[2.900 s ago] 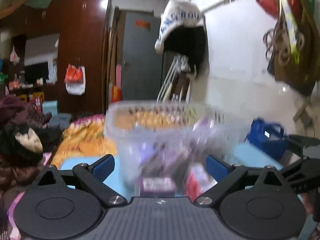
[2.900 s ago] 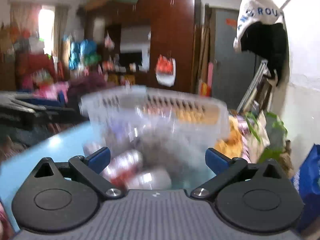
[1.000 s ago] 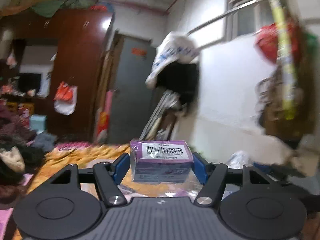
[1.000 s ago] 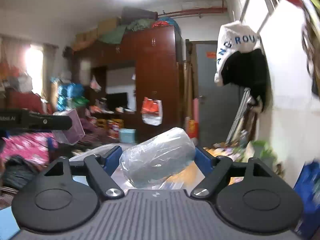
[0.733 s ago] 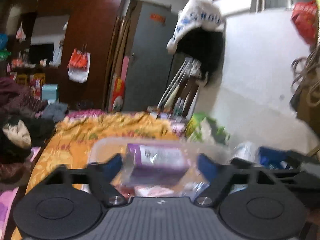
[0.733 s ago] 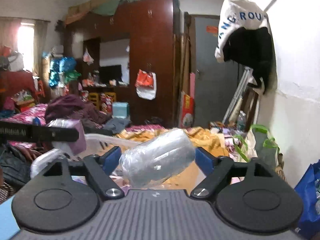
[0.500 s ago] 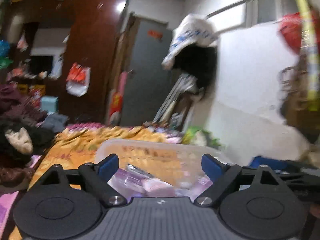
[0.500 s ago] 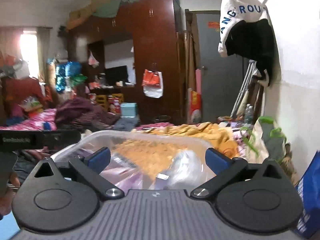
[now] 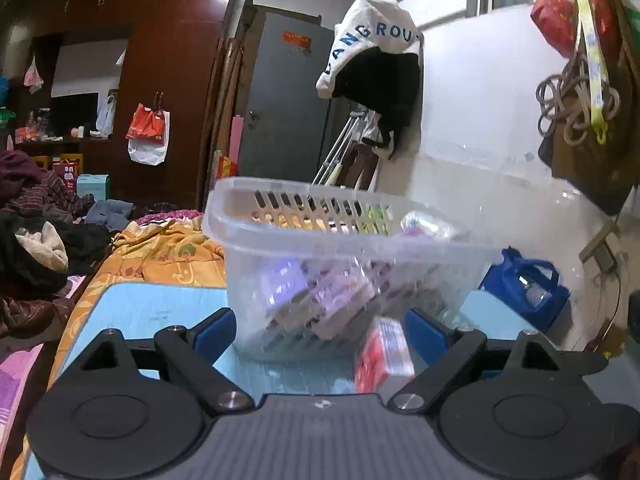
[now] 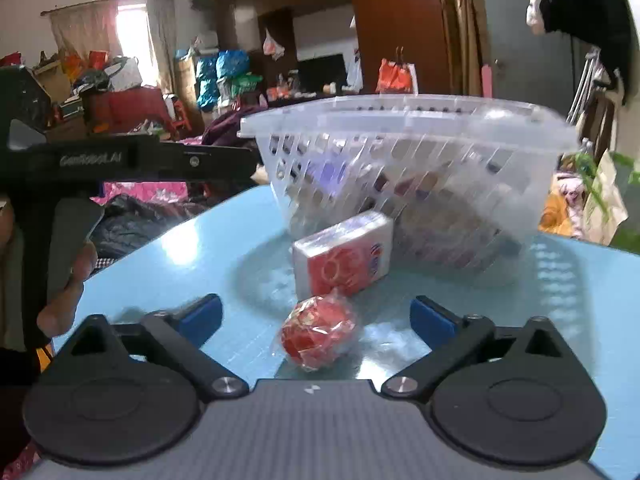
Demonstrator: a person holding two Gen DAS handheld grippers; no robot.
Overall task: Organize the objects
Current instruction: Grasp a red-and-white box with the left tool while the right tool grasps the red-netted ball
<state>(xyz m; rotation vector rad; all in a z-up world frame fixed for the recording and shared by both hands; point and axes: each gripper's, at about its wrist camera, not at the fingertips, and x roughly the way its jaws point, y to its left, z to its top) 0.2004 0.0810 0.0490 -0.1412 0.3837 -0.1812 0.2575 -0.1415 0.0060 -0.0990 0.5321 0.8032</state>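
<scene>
A clear plastic basket (image 9: 280,232) with purple packs inside stands on the blue table (image 9: 152,308). My left gripper (image 9: 320,332) is open just in front of it, low over the table. A red-and-white pack (image 9: 382,354) lies blurred near its right finger, untouched. In the right wrist view the same basket (image 10: 400,120) stands behind that pack (image 10: 344,260). A red ball in clear wrap (image 10: 318,334) lies between the fingers of my right gripper (image 10: 316,316). Its jaws are closing, and the pads stand apart from the ball.
A person's hand (image 10: 68,280) holds the left gripper's black handle at the left of the right wrist view. A blue bag (image 9: 524,284) sits beyond the table's right edge. An orange blanket (image 9: 160,252) and piled clothes lie to the left.
The purple pack left my left gripper and the clear-wrapped roll left my right one, both over the basket. Both grippers opened and sank to table level in front of the basket.
</scene>
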